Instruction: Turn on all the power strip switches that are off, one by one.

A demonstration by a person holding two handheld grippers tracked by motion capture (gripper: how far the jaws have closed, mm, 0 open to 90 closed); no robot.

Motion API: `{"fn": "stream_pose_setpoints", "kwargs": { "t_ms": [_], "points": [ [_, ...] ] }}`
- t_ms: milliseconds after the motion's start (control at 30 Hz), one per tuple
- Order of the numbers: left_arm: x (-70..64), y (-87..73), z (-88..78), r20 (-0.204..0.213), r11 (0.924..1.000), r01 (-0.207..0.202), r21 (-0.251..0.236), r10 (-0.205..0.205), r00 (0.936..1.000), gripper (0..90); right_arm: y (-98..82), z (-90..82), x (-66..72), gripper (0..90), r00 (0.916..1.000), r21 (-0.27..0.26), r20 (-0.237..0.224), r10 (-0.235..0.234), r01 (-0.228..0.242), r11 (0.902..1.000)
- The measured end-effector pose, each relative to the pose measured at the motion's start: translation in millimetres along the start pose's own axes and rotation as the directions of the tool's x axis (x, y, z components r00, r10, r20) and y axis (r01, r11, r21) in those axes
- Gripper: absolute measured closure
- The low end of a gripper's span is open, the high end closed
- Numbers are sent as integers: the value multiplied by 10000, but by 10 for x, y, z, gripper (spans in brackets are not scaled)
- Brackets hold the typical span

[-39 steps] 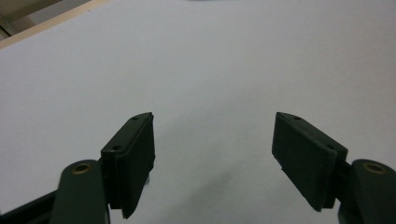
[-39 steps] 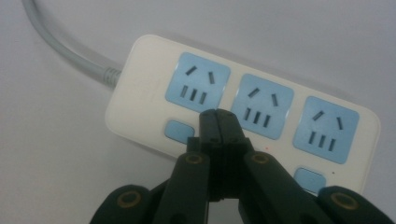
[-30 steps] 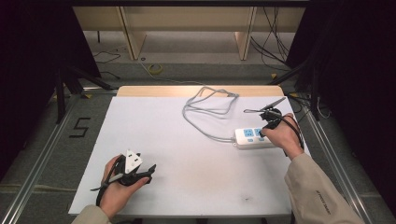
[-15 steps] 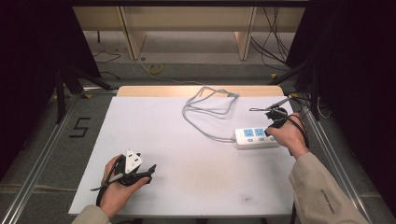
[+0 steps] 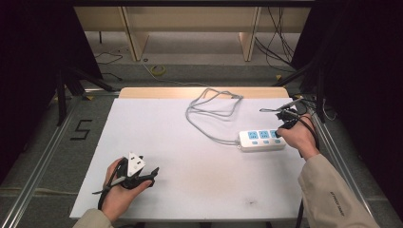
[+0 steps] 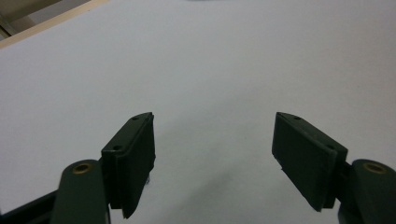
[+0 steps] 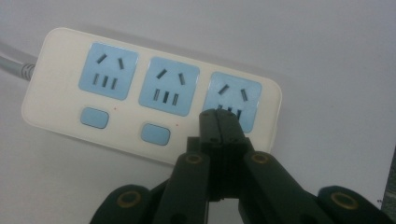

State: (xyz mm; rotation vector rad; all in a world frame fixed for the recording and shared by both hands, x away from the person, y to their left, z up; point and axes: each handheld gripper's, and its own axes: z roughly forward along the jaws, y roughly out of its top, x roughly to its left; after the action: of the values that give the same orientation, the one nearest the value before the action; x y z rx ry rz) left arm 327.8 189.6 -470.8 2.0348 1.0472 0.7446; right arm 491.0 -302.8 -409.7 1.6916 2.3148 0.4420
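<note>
I've got R gripper (image 7: 218, 116) pinched shut, empty, tips over the 3rd switch of the power strip (image 5: 262, 140) at table's 3 o'clock, press looks in progress, other 2 switches left; L gripper (image 6: 215, 163) wide, idle at 7.

left tool (image 6: 212, 163): jaws wide apart | right tool (image 7: 218, 122): jaws closed together, empty

A large dark "5" (image 5: 81, 129) stood marked on the grey floor (image 5: 43, 156) to the left of the table. Small dark lettering ran along the person's right sleeve (image 5: 335, 199), too small to be read. The power strip (image 7: 65, 79) bore no print that could be read, nor did the table.
</note>
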Motion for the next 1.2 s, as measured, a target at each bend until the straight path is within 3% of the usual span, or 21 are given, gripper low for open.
{"fn": "stream_pose_setpoints", "kwargs": {
  "t_ms": [1200],
  "points": [
    [-8,6,5,1,10000,13,7,-13,10000,302,-37,130,-55,900,9999,551,-72,95,-91,9984]
  ]
}}
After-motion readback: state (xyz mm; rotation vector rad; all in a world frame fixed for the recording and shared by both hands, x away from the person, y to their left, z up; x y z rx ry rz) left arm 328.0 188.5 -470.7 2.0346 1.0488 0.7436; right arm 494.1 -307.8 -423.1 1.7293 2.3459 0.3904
